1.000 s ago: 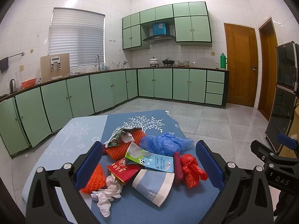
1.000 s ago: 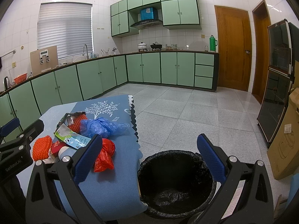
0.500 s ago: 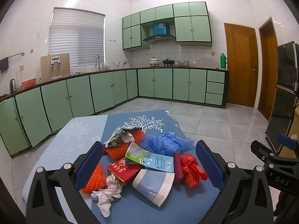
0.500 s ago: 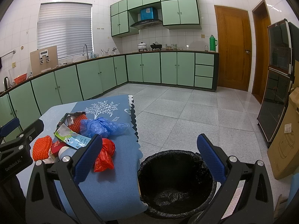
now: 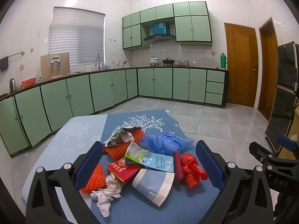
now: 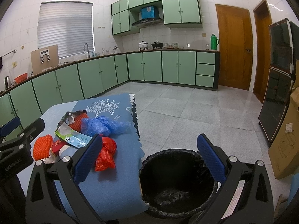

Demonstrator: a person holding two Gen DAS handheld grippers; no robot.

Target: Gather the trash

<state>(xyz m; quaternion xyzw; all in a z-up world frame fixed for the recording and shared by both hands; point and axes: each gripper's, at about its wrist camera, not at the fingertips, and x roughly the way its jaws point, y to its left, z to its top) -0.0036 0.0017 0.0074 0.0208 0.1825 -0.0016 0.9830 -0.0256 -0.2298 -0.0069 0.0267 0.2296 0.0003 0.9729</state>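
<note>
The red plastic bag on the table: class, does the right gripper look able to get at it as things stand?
Probably yes. The red plastic bag lies uncovered at the near right edge of the trash pile, just beyond the open right gripper; nothing lies on it or blocks that side.

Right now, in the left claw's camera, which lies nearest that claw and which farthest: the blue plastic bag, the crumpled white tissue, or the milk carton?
1. Crumpled white tissue, low, nearest the left claw.
2. Milk carton, mid-pile.
3. Blue plastic bag, behind the carton, farthest.
</note>
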